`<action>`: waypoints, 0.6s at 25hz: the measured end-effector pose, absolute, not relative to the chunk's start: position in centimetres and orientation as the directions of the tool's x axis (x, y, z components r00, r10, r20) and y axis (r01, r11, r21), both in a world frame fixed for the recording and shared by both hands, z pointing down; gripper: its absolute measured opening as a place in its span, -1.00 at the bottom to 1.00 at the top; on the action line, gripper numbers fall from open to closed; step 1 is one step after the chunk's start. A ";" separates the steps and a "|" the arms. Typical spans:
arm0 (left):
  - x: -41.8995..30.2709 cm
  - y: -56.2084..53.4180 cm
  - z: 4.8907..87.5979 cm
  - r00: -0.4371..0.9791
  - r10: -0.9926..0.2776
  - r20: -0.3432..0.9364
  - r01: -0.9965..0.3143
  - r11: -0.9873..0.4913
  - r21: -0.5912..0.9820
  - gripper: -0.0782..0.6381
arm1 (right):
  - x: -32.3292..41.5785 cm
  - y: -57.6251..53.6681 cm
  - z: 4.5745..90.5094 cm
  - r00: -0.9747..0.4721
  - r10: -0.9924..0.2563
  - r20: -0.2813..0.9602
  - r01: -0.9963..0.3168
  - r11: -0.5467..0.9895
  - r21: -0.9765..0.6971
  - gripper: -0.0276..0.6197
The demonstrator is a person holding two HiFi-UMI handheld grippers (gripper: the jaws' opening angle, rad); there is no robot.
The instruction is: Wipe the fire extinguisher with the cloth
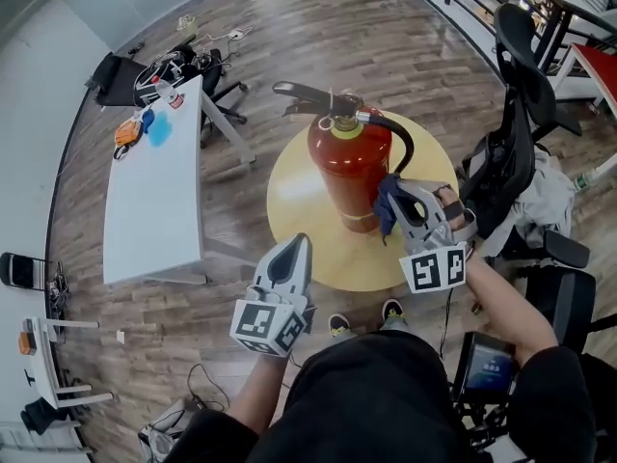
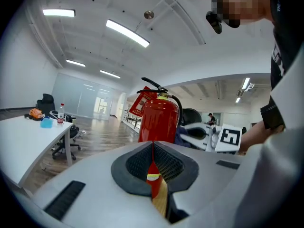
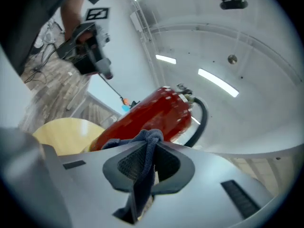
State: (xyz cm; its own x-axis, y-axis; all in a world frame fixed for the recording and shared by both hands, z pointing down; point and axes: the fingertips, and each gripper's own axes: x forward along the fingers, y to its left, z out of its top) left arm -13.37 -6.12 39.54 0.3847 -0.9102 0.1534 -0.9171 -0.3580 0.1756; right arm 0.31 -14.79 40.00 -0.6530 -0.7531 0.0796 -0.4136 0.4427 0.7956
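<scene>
A red fire extinguisher with a black handle and hose stands upright on a round yellow table. My right gripper is shut on a dark blue cloth, which is pressed against the extinguisher's lower right side. In the right gripper view the cloth bunches between the jaws in front of the red cylinder. My left gripper hovers shut and empty at the table's front edge, a short way from the extinguisher.
A long white desk stands at the left with an orange item and a blue item on it. Black office chairs crowd the right side. A person's shoes show under the table's near edge. Wooden floor lies all round.
</scene>
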 end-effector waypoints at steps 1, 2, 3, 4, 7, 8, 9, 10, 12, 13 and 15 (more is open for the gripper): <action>-13.1 -6.3 39.5 0.387 -0.910 0.150 -0.916 -0.361 0.174 -0.71 | 0.7 -15.4 37.3 -0.648 -0.761 0.034 -0.461 0.427 0.778 -0.79; -12.9 -6.6 39.4 0.390 -0.909 0.148 -0.915 -0.364 0.174 -0.71 | 0.9 -16.0 34.6 -0.647 -0.762 -0.004 -0.497 0.417 0.761 -0.79; -12.6 -6.8 39.5 0.392 -0.908 0.146 -0.914 -0.367 0.174 -0.71 | 1.0 -16.4 32.5 -0.651 -0.758 -0.029 -0.519 0.417 0.746 -0.79; -12.3 -6.9 39.5 0.395 -0.907 0.145 -0.913 -0.369 0.175 -0.71 | 0.9 -16.6 31.1 -0.659 -0.751 -0.038 -0.531 0.429 0.731 -0.79; -11.5 -7.0 39.8 0.404 -0.902 0.150 -0.909 -0.377 0.180 -0.71 | 1.0 -16.3 31.2 -0.682 -0.731 -0.031 -0.560 0.494 0.665 -0.79; -11.2 -7.0 39.9 0.405 -0.901 0.155 -0.908 -0.378 0.181 -0.71 | 1.0 -16.1 32.2 -0.686 -0.727 -0.030 -0.573 0.514 0.638 -0.79; -11.1 -7.0 40.0 0.405 -0.900 0.159 -0.908 -0.377 0.181 -0.71 | 0.9 -16.0 33.6 -0.688 -0.725 -0.028 -0.586 0.533 0.610 -0.79; -10.9 -6.9 40.1 0.404 -0.900 0.163 -0.909 -0.375 0.181 -0.71 | 0.8 -15.9 35.1 -0.690 -0.724 -0.025 -0.597 0.550 0.584 -0.79; -10.6 -6.8 40.3 0.399 -0.901 0.171 -0.912 -0.369 0.179 -0.71 | 0.7 -15.8 38.4 -0.696 -0.718 -0.004 -0.607 0.584 0.539 -0.79; -10.5 -6.7 40.4 0.395 -0.901 0.176 -0.913 -0.365 0.179 -0.71 | 0.7 -15.8 40.2 -0.701 -0.713 0.019 -0.601 0.606 0.522 -0.79; -10.4 -6.3 40.8 0.387 -0.903 0.188 -0.917 -0.355 0.181 -0.71 | 0.6 -15.8 44.7 -0.716 -0.689 0.112 -0.557 0.660 0.504 -0.79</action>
